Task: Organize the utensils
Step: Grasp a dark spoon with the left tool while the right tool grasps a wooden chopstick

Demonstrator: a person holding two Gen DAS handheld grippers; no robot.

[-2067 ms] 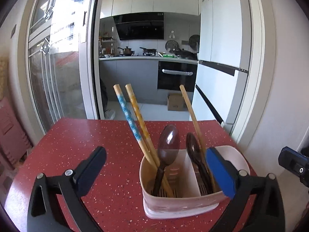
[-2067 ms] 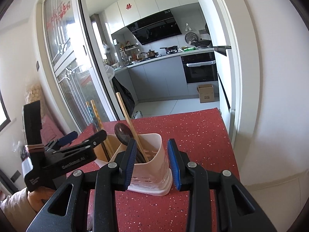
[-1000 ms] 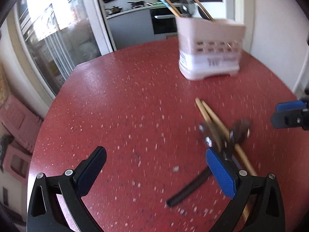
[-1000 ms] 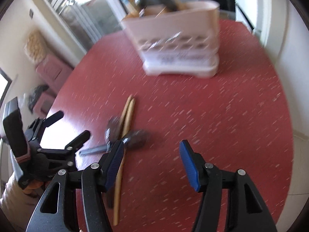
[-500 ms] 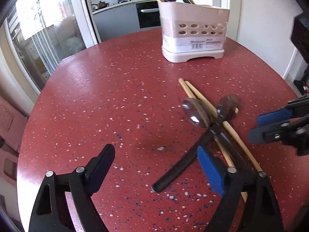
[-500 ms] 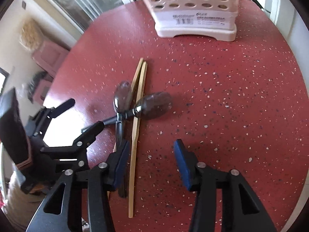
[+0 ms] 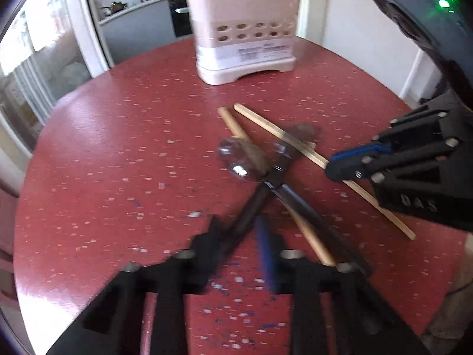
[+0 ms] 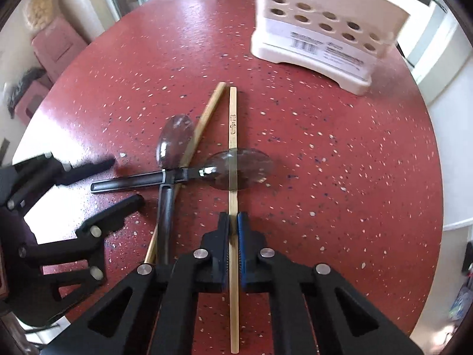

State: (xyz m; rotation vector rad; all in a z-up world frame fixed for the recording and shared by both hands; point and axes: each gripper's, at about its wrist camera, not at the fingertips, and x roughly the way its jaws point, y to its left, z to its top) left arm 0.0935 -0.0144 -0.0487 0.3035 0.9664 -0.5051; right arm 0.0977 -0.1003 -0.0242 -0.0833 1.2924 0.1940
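Biggest risk as we see it: the right gripper (image 8: 233, 227) has the square chopstick (image 8: 233, 159) pinched well back from its far end, and that stick lies across the bowl of a spoon (image 8: 239, 169). Lift it off-level and it may pivot in the pads or drag the spoon w/ it. Its jaws have just been closing and are now clamped on the stick, no gap visible.

Second risk: the left gripper (image 7: 239, 236) straddles the handle of the other spoon (image 7: 245, 162), which crosses the first spoon's handle and the round chopstick (image 7: 236, 127); pulling it could scatter the pile. Its jaws have just been closing too; blur means we can't tell if the pads press the handle yet.

The holder (image 8: 325, 23) stands at the far side of the red table (image 8: 354, 162), well apart from both grippers.
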